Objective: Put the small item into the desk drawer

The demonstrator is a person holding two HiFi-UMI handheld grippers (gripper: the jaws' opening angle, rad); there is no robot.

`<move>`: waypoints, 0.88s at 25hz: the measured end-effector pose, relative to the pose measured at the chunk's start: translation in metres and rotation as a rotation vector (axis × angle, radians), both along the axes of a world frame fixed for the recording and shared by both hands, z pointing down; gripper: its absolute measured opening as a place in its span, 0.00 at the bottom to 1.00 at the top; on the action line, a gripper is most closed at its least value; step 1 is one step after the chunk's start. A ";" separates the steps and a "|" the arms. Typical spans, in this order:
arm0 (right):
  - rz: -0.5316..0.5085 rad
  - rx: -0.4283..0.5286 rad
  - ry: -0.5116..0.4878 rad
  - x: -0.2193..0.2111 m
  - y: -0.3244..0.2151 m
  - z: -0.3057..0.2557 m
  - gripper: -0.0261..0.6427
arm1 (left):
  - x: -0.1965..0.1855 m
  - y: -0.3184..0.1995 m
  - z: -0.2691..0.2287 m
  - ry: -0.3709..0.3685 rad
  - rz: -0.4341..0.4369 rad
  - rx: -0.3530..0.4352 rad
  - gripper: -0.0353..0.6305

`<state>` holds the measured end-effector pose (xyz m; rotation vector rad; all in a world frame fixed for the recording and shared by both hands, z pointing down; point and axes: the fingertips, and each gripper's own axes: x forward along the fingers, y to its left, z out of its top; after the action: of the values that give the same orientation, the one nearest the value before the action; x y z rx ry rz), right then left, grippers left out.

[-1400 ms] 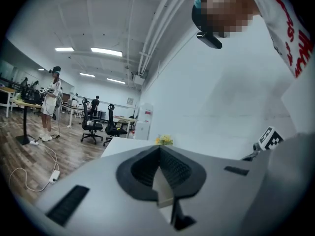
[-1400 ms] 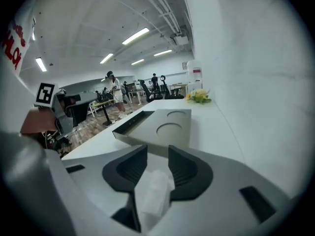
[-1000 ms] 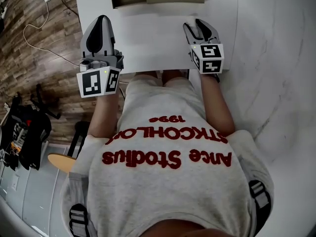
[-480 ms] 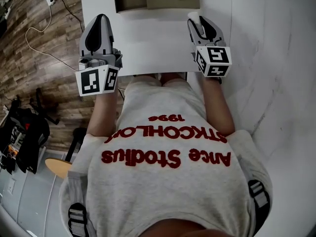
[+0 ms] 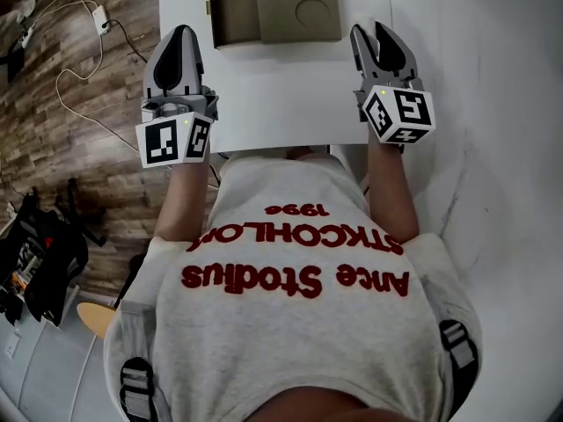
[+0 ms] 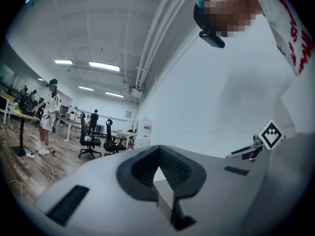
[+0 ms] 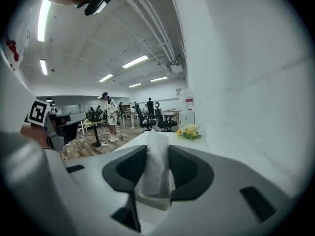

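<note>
Over the right side of the white surface (image 5: 281,86), the right gripper (image 7: 157,149) holds the small item (image 7: 155,181), a white, tissue-like piece. Its fingers (image 7: 189,168) have just been closing and press the item from both sides, standing fairly wide on it. Left gripper (image 6: 158,151): fingers brought together at the tips, nothing between them, positioned over the surface's left edge. An open tan drawer (image 5: 230,11) lies beyond both grippers, apart from the item.

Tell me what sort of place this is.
Probably an open-plan office or lab: rolling office chairs, desks standing across a wide room, and ceiling strip lights.
</note>
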<state>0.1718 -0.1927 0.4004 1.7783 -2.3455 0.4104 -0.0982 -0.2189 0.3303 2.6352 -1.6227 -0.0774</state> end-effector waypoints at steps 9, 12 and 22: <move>0.043 0.224 -0.012 0.018 -0.009 -0.085 0.25 | 0.007 -0.011 -0.039 0.020 0.002 0.100 0.06; 0.043 0.282 -0.015 0.025 -0.011 -0.109 0.25 | 0.014 -0.015 -0.055 0.020 0.005 0.134 0.06; 0.037 0.362 -0.015 0.027 -0.009 -0.136 0.25 | 0.016 -0.018 -0.068 0.016 -0.014 0.174 0.06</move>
<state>0.1991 -0.2021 0.2645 1.9728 -2.5278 -0.0006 -0.0825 -0.2372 0.2623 2.7406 -1.7023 -0.2500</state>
